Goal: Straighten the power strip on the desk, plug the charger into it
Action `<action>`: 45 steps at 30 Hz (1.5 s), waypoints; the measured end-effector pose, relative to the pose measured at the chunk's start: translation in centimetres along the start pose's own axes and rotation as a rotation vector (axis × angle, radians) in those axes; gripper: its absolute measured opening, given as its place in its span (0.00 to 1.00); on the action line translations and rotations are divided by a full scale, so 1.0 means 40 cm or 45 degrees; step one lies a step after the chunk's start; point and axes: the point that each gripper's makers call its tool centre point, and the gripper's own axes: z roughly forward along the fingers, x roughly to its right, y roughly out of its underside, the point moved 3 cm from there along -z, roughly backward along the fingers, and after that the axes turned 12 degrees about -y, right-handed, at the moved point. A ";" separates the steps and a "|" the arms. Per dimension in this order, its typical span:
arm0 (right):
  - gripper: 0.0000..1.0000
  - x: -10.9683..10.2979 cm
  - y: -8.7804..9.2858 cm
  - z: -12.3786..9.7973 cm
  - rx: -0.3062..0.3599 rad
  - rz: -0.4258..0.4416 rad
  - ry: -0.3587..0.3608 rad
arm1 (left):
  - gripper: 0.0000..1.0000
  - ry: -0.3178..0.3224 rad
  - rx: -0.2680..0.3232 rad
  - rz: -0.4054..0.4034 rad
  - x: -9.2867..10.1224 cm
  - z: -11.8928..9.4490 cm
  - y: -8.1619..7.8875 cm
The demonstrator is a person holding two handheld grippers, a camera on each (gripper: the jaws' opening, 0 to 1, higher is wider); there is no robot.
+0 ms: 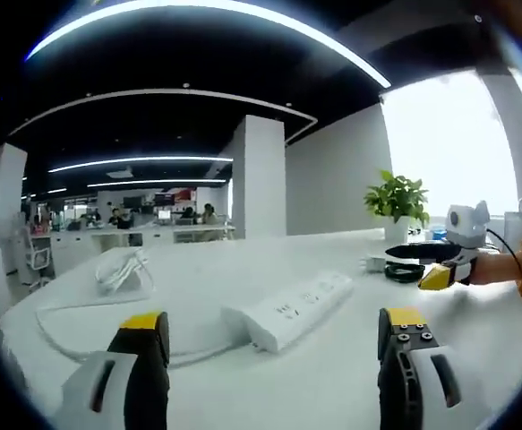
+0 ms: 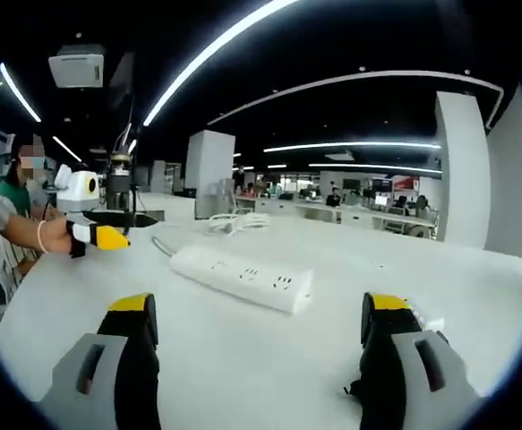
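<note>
A white power strip lies at an angle on the white desk, just beyond my left gripper, which is open and holds nothing. In the right gripper view the same power strip lies ahead of my right gripper, also open and holding nothing. A small white block, maybe the charger, rests beside a black cable coil at the desk's right. My right gripper hovers over that coil. A hand holds my left gripper at the left of the right gripper view.
The strip's white cord runs to a loose coil at the desk's far side, seen also as a white coil. A potted plant stands at the back right. A person is at the desk's left edge.
</note>
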 end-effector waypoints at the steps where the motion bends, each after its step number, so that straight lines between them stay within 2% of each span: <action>1: 0.93 0.005 -0.002 0.007 0.004 -0.001 -0.004 | 0.99 0.006 0.002 0.012 0.003 0.004 0.000; 6: 0.91 0.025 0.002 0.033 -0.029 -0.010 -0.007 | 0.98 0.013 -0.008 0.012 0.010 0.025 -0.003; 12: 0.88 0.044 0.005 0.062 -0.040 0.026 -0.007 | 0.92 0.021 -0.084 0.008 0.009 0.049 0.018; 19: 0.83 0.053 0.020 0.088 -0.093 0.041 -0.007 | 0.84 0.046 -0.179 0.036 0.016 0.066 0.047; 24: 0.80 0.054 0.023 0.106 -0.100 0.074 -0.011 | 0.82 0.040 -0.195 0.032 0.015 0.074 0.051; 29: 0.76 0.053 0.032 0.118 -0.141 0.076 -0.021 | 0.78 0.054 -0.207 0.032 0.020 0.077 0.052; 34: 0.75 0.051 0.049 0.131 -0.180 0.090 -0.047 | 0.74 0.075 -0.286 0.022 0.024 0.083 0.073; 45: 0.66 0.060 0.063 0.146 -0.227 0.125 -0.077 | 0.66 0.072 -0.306 0.018 0.022 0.095 0.079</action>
